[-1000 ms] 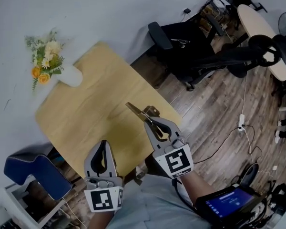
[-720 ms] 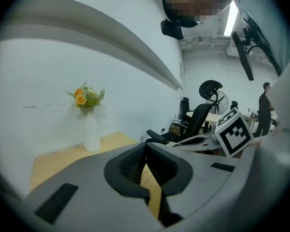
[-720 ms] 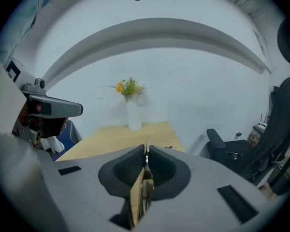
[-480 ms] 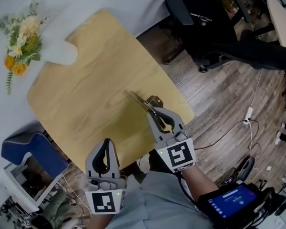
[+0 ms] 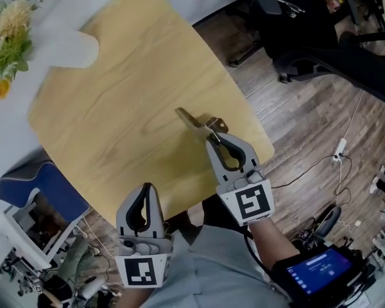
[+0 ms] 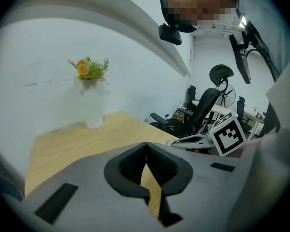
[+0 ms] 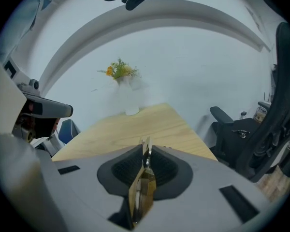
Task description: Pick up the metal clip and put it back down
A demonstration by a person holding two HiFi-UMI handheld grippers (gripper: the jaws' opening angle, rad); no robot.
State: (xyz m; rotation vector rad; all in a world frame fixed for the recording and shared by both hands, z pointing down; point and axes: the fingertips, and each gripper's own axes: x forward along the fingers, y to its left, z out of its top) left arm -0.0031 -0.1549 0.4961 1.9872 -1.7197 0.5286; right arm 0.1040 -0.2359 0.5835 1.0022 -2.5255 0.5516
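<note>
Much bare surface (image 5: pixel 128 95) beyond right tool (image 5: pixel 213 138), clamped on metal clip (image 5: pixel 194 122) nr the edge; left tool (image 5: pixel 145 190) closed & empty

In the head view, the wooden table (image 5: pixel 122 101) offers a broad bare top from its middle out to 12, 2 and 7 o'clock. A white vase (image 5: pixel 77 43) stands at its 10 o'clock corner, and its flowers (image 5: pixel 6 31) spread past the edge toward the wall. At the 4 o'clock edge the right gripper (image 5: pixel 212 136) takes up the room. The metal clip (image 5: pixel 194 120), pinched in its jaws, juts toward 10 o'clock over the wood. The left gripper (image 5: pixel 147 188), jaws together, sits at the 6 o'clock edge. Off the table, a blue seat (image 5: pixel 32 185) crowds 8 o'clock. A black office chair (image 5: pixel 321 43) blocks 2 o'clock, with a strip of plank floor (image 5: pixel 289 120) between it and the table.
</note>
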